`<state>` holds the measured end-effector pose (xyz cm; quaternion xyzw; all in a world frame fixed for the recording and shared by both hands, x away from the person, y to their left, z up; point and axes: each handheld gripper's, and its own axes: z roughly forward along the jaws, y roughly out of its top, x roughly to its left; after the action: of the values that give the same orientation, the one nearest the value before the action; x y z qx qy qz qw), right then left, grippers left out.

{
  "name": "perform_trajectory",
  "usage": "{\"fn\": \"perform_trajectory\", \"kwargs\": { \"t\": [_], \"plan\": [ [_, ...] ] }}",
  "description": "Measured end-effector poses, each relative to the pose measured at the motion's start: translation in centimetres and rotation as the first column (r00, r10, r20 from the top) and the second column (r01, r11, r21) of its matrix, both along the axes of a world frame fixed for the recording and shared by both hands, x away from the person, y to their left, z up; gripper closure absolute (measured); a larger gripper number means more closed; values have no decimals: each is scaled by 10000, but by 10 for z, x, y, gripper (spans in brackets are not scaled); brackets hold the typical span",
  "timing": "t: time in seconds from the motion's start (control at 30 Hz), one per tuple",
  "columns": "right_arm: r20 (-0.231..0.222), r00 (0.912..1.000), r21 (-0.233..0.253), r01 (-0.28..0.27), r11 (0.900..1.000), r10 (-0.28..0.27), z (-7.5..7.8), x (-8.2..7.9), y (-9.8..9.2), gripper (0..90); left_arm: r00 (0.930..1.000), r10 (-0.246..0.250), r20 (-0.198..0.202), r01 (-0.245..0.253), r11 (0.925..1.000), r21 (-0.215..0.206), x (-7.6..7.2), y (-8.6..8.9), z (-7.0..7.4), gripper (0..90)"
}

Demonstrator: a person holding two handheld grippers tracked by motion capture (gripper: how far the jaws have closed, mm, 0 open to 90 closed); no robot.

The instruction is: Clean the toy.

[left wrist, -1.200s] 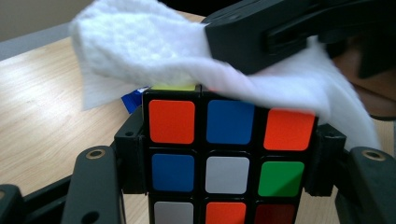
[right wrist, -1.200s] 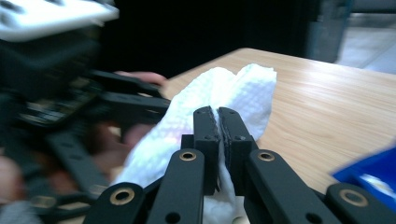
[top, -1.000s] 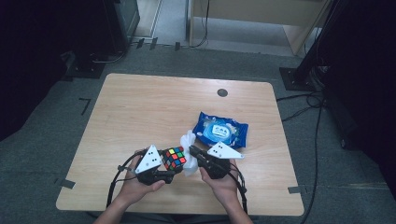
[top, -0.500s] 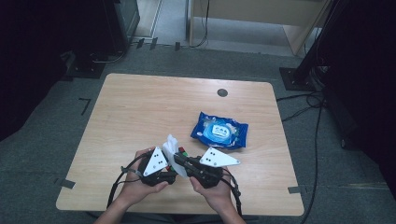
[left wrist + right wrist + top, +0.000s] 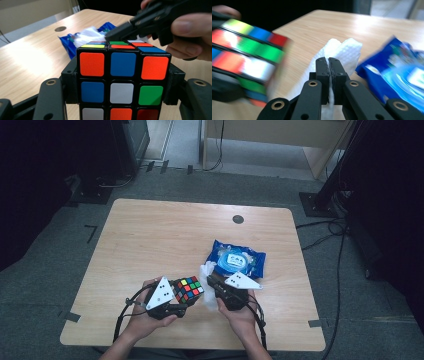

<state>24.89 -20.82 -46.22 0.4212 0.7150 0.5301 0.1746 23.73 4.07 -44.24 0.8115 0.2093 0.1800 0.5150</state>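
A scrambled colour cube (image 5: 188, 289) (image 5: 122, 80) is clamped between the jaws of my left gripper (image 5: 186, 296) (image 5: 122, 87), held above the table's front edge. My right gripper (image 5: 211, 284) (image 5: 329, 63) is shut on a white wipe (image 5: 206, 276) (image 5: 339, 51), which hangs just right of the cube. In the right gripper view the cube (image 5: 247, 60) is blurred at the left. In the left gripper view the right gripper (image 5: 117, 32) reaches over the cube's top face with the wipe (image 5: 87, 35) behind it.
A blue pack of wipes (image 5: 236, 261) (image 5: 397, 75) (image 5: 68, 42) lies on the wooden table (image 5: 165, 240) just beyond my right gripper. A round dark grommet (image 5: 238, 219) (image 5: 60, 28) sits near the far edge. Cables run along the floor at the right.
The cube has turned in my left gripper, so its coloured faces show from above again. The wipe has moved from over the cube to its right side.
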Motion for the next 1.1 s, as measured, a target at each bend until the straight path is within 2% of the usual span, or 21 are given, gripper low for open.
{"fn": "perform_trajectory", "kwargs": {
  "t": [0.1,0.27,0.43,0.53,0.63,0.7,0.8,0.9,0.97,1.03,1.1],
  "plan": [
    [-144,9989,110,455,9989,-453,-2,4,-11,884,9994,242,-261,-247,9995,-204,5,6,-1,343],
    [-371,9962,234,801,9965,-792,-4,7,-20,883,9975,454,-551,-486,9971,-586,11,15,1,343],
    [-1142,9906,-85,753,9971,-758,-22,11,-18,870,9962,554,-669,-606,9951,-777,14,21,2,343],
    [-1697,9833,-181,630,9979,-651,-32,16,-18,818,9956,589,-725,-649,9943,-841,15,23,2,343],
    [-1743,9830,-64,579,9983,-582,-33,16,-19,648,9953,636,-729,-699,9937,-880,15,23,3,343],
    [-1394,9898,214,323,9992,-290,-27,14,-18,544,9946,702,-760,-773,9925,-952,16,25,3,343],
    [-890,9950,548,-416,9976,464,-17,7,-10,449,9908,1053,-852,-1137,9885,-998,19,28,4,343],
    [-797,9873,1128,-1279,9854,1373,-13,0,6,389,9861,1307,-1022,-1424,9828,-1178,21,30,5,343],
    [-744,9811,1375,-1674,9763,1787,-13,-5,19,344,9830,1428,-1151,-1572,9793,-1275,21,29,6,343],
    [-733,9753,1551,-1950,9685,2082,-13,-9,32,313,9795,1547,-1292,-1719,9758,-1351,21,27,6,343],
    [-606,9744,1521,-2053,9668,2165,-12,-14,44,292,9787,1543,-1356,-1729,9752,-1380,21,25,6,343]
  ]
}}
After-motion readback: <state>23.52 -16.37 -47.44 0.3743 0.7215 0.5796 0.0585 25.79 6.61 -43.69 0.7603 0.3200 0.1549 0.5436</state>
